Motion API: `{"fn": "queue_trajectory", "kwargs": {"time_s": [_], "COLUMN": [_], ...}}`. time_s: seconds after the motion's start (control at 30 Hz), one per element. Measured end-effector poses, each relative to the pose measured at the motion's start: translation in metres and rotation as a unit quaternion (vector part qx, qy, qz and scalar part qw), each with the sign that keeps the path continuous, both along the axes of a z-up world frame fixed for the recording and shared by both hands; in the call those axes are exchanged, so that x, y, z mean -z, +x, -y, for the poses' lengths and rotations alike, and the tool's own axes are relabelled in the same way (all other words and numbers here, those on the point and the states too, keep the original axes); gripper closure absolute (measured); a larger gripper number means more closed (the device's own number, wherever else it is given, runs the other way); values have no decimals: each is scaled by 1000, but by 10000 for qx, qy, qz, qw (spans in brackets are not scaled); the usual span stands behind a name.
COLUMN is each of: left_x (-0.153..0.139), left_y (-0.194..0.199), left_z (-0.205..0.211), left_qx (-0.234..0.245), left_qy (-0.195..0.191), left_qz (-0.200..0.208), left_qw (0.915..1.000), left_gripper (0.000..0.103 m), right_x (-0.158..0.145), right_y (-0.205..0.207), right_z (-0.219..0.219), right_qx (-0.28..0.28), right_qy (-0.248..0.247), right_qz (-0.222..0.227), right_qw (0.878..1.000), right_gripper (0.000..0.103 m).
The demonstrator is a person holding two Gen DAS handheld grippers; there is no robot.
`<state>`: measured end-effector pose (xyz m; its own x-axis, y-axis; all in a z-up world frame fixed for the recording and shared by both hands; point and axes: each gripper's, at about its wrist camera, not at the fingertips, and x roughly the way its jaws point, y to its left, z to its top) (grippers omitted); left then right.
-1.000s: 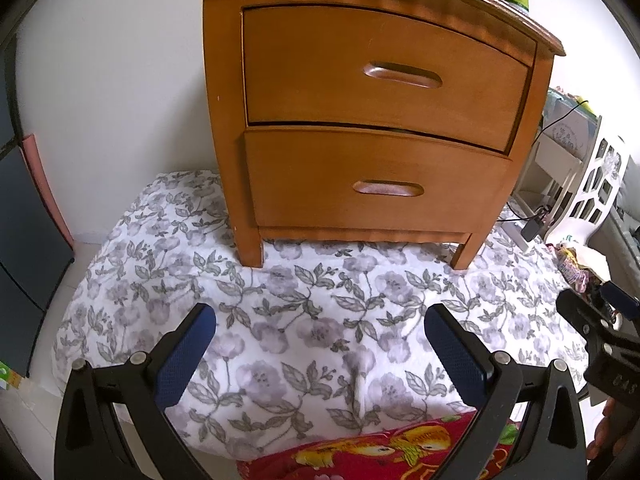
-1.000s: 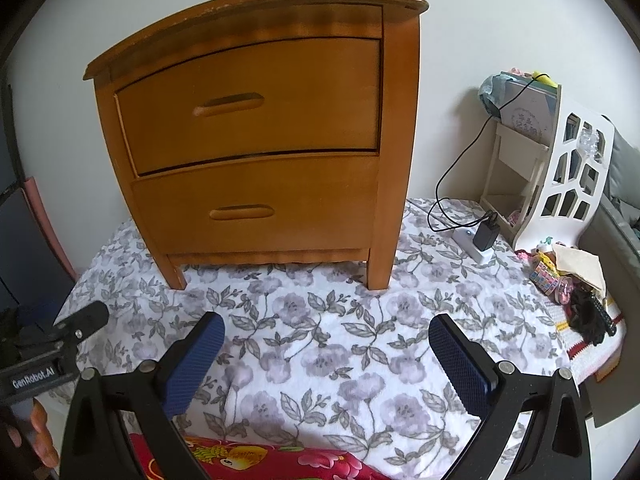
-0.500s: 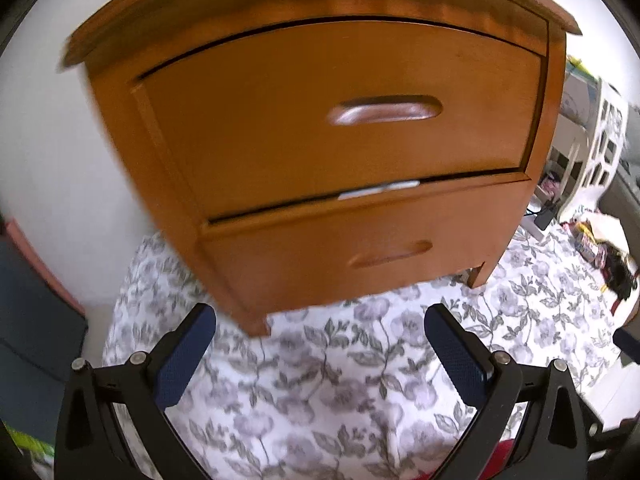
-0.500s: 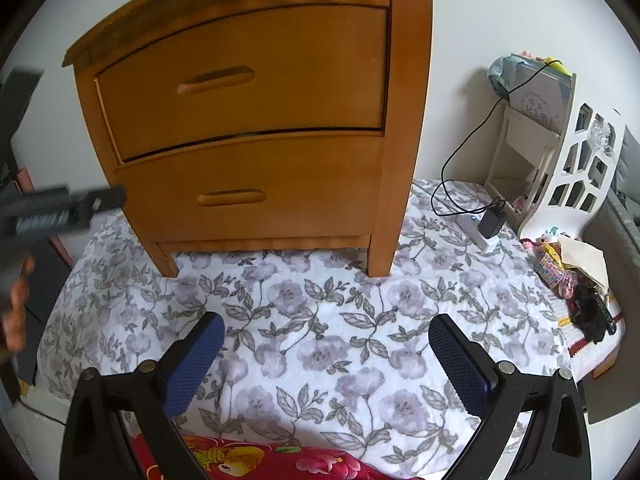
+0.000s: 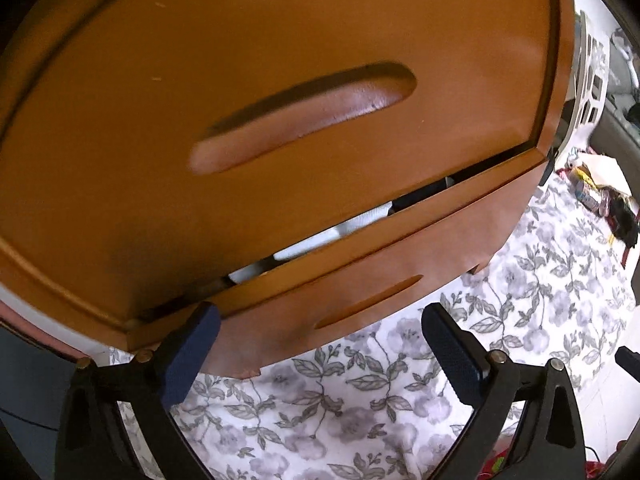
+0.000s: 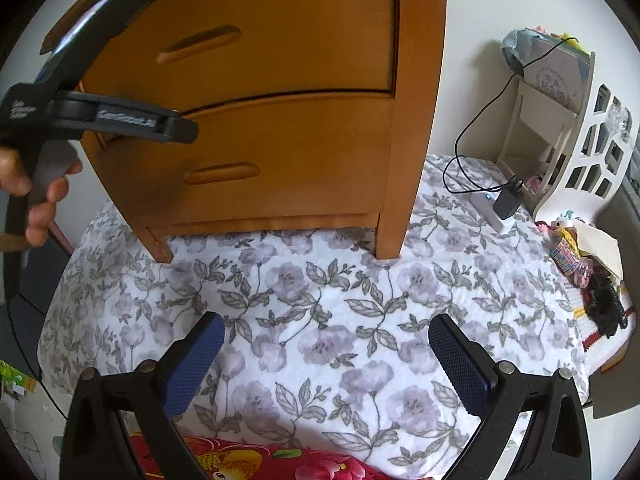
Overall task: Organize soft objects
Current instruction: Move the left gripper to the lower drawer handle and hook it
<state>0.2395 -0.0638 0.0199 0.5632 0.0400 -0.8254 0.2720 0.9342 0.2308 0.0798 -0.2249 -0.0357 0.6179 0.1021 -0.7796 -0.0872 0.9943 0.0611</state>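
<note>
Left wrist view: left gripper [image 5: 318, 330] gaped wide, close at the upper drawer [image 5: 248, 120].
Right gripper [image 6: 326, 350]: spread wide, empty, above the floral quilt [image 6: 320, 300].
Red fabric [image 6: 280, 462]: on the quilt's near edge.

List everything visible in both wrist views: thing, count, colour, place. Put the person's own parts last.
Nightstand: one, orange-brown wood, against the wall, standing on the quilt.
Drawers: two, same wood, stacked; white items show through the gap between them.
Floral quilt: one, white with grey flowers, spread under the nightstand.
Red cloth: one, red with yellow print, at the near edge of the quilt.
White rack: one, cream, right of the nightstand.
Charger and cable: one, black, plugged into a white strip by the rack.
Small clutter: several items, mixed colours, right edge of the quilt.
Left gripper: one, black with blue pads, open, close to the drawers.
Right gripper: one, same colours, open, over the quilt.
Hand: one, holding the left gripper's handle.
</note>
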Motion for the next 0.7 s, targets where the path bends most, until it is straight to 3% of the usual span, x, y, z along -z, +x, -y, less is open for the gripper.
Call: {"fn": "queue_trajectory", "kwargs": {"time_s": [0.1,0.7], "left_x": [5,8], "left_y": [12,26], "left_z": [-2,5], "left_qx": [-61,64], "left_qy": [-107,141], "left_qz": [-209,-300], "left_qw": [9997,9994], "left_gripper": [7,7], "right_x": [3,8], "right_y": [3,5], "right_z": [1,0], "right_qx": [3,4], "right_qy": [14,96], "right_qz": [-33,-73], "right_qw": [10000,9999], "right_gripper": [0,0]}}
